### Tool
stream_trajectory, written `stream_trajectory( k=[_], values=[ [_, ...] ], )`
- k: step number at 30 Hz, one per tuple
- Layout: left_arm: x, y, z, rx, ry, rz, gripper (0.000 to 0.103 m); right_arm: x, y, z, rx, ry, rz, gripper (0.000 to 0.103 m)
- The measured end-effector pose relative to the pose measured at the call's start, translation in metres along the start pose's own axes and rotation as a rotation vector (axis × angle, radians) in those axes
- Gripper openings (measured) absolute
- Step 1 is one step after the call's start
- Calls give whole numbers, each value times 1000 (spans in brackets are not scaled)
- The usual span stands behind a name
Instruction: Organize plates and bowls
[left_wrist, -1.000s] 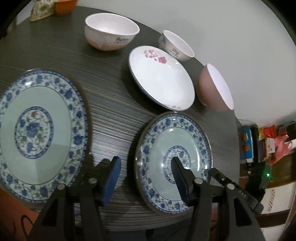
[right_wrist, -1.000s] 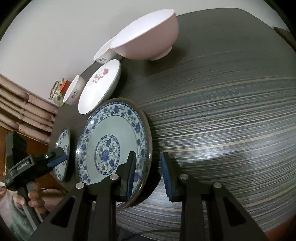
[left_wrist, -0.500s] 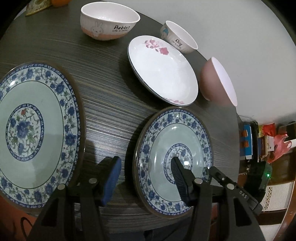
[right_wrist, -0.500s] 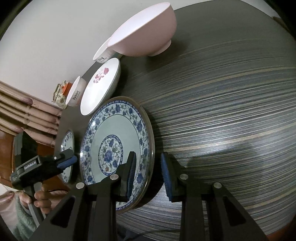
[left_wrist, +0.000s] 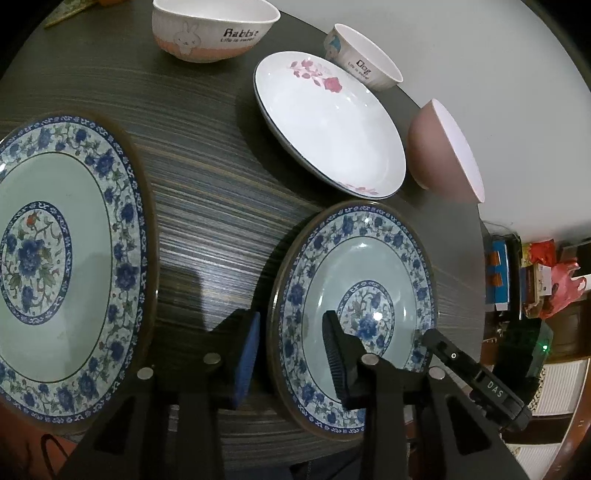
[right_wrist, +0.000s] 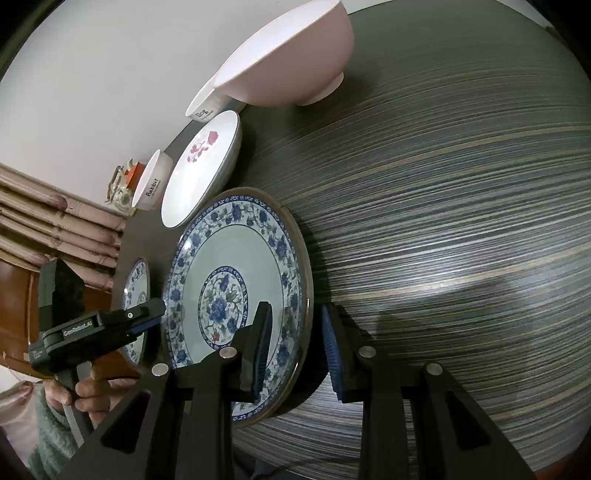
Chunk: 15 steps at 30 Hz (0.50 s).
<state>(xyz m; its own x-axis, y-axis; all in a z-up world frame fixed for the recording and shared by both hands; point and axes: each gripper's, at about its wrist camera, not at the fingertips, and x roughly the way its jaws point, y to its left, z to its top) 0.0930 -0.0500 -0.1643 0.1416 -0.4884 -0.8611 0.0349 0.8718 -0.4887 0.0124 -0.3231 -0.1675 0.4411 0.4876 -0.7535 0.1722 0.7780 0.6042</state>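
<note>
My left tongs (left_wrist: 291, 354) are spread wide, straddling the rim of the small blue-flowered plate (left_wrist: 369, 258) at the near edge of the counter (left_wrist: 221, 206). My right tongs (right_wrist: 293, 350) gape around the big blue plate's (right_wrist: 236, 258) rim. Beyond: a bowl reading "Rabbit" (left_wrist: 210, 31), a cup reading "Dog" (left_wrist: 360, 59), a white pink-flowered plate (left_wrist: 332, 125), a pink bowl (left_wrist: 443, 151). "DAS" is printed on the far gripper.
</note>
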Motion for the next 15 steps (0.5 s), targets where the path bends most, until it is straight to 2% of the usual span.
stream_trajectory(
  k=[10,15],
  values=[
    [6,0,-2,13,12,25,21,4,5,-2,-7,3,0,21],
    [7,-6,-4,47,-3,51,20,4,5,-3,-11,5,-15,15]
  ],
)
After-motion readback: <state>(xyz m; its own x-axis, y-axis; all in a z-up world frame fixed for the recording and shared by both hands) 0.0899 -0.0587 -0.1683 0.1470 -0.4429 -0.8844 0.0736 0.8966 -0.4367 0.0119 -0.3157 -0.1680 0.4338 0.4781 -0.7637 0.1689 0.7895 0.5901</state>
